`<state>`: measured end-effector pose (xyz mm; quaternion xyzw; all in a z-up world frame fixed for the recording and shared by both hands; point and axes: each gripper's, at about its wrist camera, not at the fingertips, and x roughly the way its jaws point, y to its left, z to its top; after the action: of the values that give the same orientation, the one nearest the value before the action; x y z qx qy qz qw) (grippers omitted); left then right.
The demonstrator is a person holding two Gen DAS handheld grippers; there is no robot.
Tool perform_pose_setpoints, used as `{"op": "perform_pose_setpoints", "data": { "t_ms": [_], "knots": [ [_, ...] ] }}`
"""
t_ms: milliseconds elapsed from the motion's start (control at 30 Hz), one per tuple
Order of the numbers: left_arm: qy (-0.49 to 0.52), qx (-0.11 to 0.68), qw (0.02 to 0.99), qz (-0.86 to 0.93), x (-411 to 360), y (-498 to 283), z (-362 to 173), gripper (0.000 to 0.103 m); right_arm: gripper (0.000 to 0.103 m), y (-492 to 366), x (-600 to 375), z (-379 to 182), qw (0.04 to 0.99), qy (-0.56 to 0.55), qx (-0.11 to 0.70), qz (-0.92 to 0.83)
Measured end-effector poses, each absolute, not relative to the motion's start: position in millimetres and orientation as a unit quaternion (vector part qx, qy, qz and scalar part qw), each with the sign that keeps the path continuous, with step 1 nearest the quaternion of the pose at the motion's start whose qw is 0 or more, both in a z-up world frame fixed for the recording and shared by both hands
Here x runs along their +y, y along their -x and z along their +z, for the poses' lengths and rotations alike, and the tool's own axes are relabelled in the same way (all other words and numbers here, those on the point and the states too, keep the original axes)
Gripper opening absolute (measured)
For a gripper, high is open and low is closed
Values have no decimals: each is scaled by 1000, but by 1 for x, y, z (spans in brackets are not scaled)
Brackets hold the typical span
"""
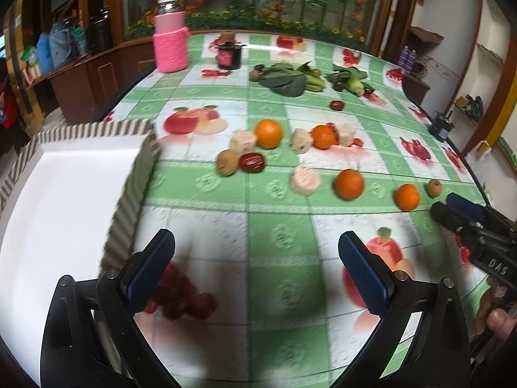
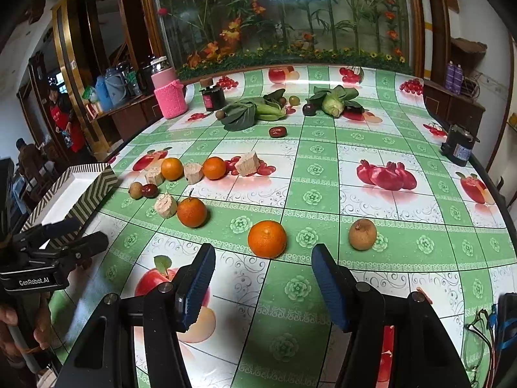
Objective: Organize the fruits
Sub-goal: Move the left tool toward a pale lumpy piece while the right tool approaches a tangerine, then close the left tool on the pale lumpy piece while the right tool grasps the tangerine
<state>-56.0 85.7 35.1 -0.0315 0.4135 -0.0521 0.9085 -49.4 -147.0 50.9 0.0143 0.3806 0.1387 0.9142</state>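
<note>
Several oranges lie on the green fruit-print tablecloth: the nearest orange (image 2: 267, 238) sits just ahead of my open, empty right gripper (image 2: 263, 255), another orange (image 2: 192, 212) is left of it. A brown round fruit (image 2: 362, 234) lies to the right. Pale cut chunks (image 2: 165, 206), a red date (image 2: 150, 190) and a small brown fruit (image 2: 135, 190) lie further back. A white box with striped sides (image 1: 64, 194) stands at the left. My left gripper (image 1: 257, 242) is open and empty beside the box, above bare cloth. The oranges (image 1: 349, 183) show ahead of it.
Leafy greens (image 2: 245, 113), a corn cob (image 2: 332, 105), a pink-sleeved jar (image 2: 168, 92) and a dark jar (image 2: 213, 97) stand at the far side. A black device (image 2: 457, 145) sits at the right edge. Glasses (image 2: 475, 346) lie near right. People stand far left.
</note>
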Motion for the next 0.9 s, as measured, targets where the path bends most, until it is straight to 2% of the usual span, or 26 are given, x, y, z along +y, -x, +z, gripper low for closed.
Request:
{"op": "perform_pose_setpoints", "data": {
  "t_ms": [333, 433, 667, 733, 767, 800, 900],
  "knots": [
    [11, 431, 900, -63, 66, 24, 32, 102, 61, 36, -145, 42, 908, 5, 395, 139],
    [8, 436, 897, -70, 63, 20, 29, 102, 56, 29, -141, 38, 904, 15, 402, 142],
    [-11, 441, 894, -75, 54, 12, 25, 99, 55, 16, -136, 32, 899, 32, 412, 146],
    [-13, 445, 892, -78, 53, 9, 24, 93, 55, 14, -137, 30, 898, 31, 414, 147],
    [-14, 446, 892, -79, 52, 6, 23, 93, 52, 12, -138, 29, 897, 31, 415, 147],
    [-15, 445, 892, -77, 51, 5, 23, 93, 46, 11, -138, 29, 896, 29, 417, 148],
    [-20, 444, 893, -73, 50, -1, 22, 92, 43, 7, -138, 26, 894, 28, 421, 152]
  ]
}}
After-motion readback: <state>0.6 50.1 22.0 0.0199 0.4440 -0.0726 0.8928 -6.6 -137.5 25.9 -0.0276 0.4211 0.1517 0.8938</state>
